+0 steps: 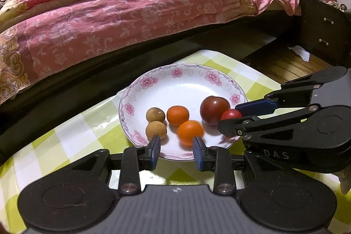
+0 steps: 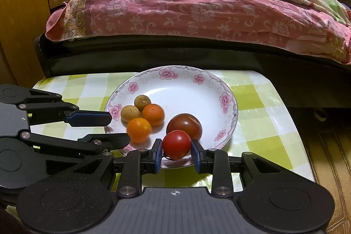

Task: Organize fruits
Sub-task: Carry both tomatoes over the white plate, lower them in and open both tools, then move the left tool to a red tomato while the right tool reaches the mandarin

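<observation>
While the small red tomato (image 2: 176,143) sits at the near rim of the flowered plate (image 2: 228,122), the pads of the right hand-held gripper (image 2: 176,154) flank it on both sides; the left pad appears to touch its skin, and a thin gap seems to remain on the right, so the grip looks loose or just released. Round and smooth, the tomato could roll off the rim onto the checked tabletop (image 2: 258,106) if the pads drag it on parting, or nudge the dark tomato (image 2: 185,125) touching it from behind. The near mandarin (image 1: 190,132), blurred in the left wrist view, lies on the plate just beyond the spread, empty pads of the left hand-held gripper (image 1: 176,149) and may be rolling. A second mandarin (image 1: 177,115) and two longans (image 1: 155,123) rest further left; a bed (image 1: 131,14) stands behind.
</observation>
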### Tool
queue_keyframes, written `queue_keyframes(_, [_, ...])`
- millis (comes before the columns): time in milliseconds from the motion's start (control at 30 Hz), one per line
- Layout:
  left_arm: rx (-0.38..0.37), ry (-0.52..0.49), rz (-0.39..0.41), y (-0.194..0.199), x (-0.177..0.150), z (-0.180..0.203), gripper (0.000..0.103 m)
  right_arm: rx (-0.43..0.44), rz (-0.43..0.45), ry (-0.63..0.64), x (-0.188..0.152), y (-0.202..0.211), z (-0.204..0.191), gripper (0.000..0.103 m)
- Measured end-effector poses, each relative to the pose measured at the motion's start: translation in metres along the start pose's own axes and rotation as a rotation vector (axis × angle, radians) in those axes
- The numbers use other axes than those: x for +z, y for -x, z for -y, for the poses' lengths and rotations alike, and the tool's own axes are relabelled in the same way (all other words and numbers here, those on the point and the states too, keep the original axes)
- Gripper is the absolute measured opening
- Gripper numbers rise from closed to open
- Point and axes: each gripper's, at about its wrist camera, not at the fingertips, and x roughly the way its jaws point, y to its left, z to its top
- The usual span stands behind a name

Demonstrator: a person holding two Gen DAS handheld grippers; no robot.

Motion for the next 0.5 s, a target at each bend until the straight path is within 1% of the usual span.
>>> queue_keyframes(133, [0.006,-0.001,0.003,0.004,0.001,0.0,0.04,0.001,0.011,0.001,0.0,0.002,0.0,0.029])
queue_keyframes(267, [0.003,-0.006,0.013,0.011,0.001,-0.001,0.043,0.002,0.018,0.004,0.0,0.006,0.0,0.031])
queue_keyframes(367, [-0.001,-0.019,0.018,0.017,0.0,-0.001,0.045,0.011,0.021,0.003,-0.001,0.01,0.0,0.032])
queue_keyframes(500, [-0.006,-0.042,0.019,0.024,-0.002,0.002,0.046,0.021,0.023,0.01,-0.005,0.016,-0.003,0.032])
